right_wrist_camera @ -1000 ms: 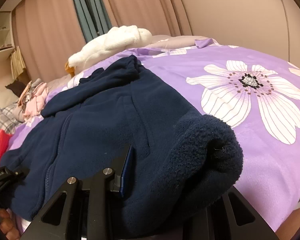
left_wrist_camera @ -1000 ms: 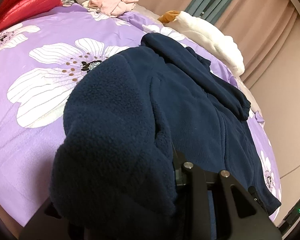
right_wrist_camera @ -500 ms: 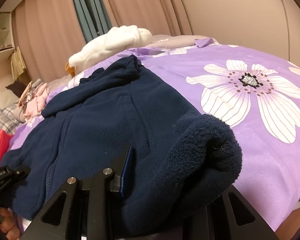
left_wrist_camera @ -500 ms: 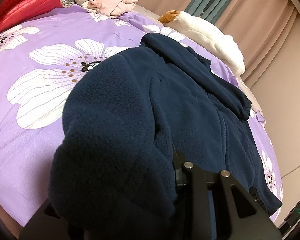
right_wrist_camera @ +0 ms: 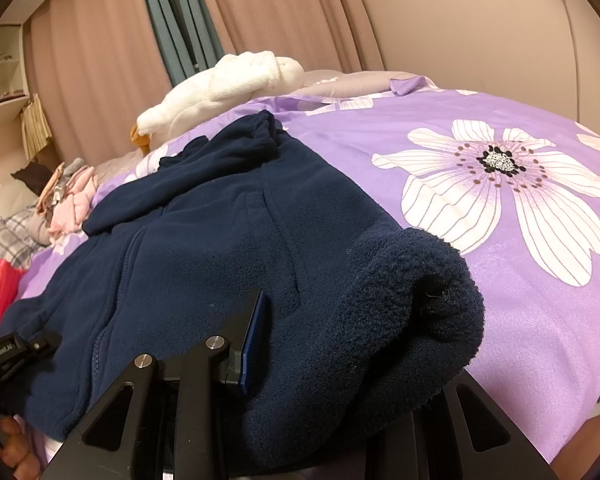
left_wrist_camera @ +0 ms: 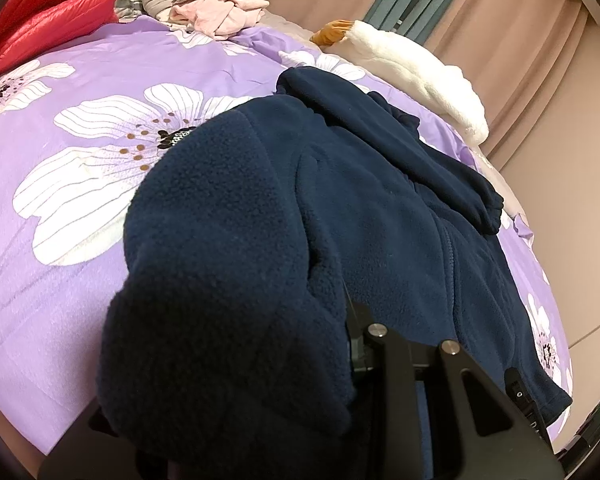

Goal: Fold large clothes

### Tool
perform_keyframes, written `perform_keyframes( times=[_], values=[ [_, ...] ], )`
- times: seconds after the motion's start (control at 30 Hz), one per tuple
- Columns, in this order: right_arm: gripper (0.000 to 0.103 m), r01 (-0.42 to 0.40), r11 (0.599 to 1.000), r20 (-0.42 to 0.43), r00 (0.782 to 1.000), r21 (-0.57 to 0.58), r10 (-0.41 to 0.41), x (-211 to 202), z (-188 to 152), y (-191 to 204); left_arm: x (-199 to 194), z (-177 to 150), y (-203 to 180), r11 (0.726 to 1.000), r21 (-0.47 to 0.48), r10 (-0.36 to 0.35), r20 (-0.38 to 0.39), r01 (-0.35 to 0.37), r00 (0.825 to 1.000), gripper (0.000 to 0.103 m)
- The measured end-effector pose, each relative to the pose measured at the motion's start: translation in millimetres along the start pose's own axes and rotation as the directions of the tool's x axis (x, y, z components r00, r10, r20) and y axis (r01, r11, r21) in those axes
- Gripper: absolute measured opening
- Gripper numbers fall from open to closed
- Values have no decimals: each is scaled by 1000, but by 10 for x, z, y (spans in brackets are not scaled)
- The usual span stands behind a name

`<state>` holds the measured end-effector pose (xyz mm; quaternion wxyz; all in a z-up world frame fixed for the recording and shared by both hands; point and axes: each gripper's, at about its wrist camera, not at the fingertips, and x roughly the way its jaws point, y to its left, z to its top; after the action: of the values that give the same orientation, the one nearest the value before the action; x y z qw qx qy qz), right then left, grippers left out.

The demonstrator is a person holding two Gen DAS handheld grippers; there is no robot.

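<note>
Here, bunched edges of the navy fleece jacket are clamped by the left gripper and right gripper on the bed.

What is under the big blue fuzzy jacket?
The navy fleece jacket lies on a purple bedspread printed with white flowers, which shows all around it. The part of the bedspread right beneath it is covered, so anything hidden there cannot be seen.

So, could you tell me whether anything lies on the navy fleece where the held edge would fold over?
Nothing visible does. Both tools, left and right, grip bunched edges of the navy fleece jacket, and its spread body is bare. The white plush blanket and pink clothes pile sit farther away on the purple bedspread.
</note>
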<state>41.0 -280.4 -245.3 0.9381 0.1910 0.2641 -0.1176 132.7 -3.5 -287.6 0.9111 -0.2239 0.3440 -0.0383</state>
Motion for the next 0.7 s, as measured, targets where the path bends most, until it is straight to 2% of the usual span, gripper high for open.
perform_keyframes(
  times=[0.4, 0.57, 0.7],
  values=[
    [26, 3, 1000, 1, 1000, -1, -3, -3, 4, -5, -1, 12, 1, 1000, 12, -4, -9, 4, 1000, 31],
    [26, 36, 998, 6, 999, -42, -36, 2, 2, 32, -3, 25, 42, 1000, -12, -26, -19, 26, 999, 30],
    [26, 36, 998, 9, 999, -43, -36, 7, -2, 13, -8, -1, 11, 1000, 2, -8, -3, 8, 1000, 31]
  ],
)
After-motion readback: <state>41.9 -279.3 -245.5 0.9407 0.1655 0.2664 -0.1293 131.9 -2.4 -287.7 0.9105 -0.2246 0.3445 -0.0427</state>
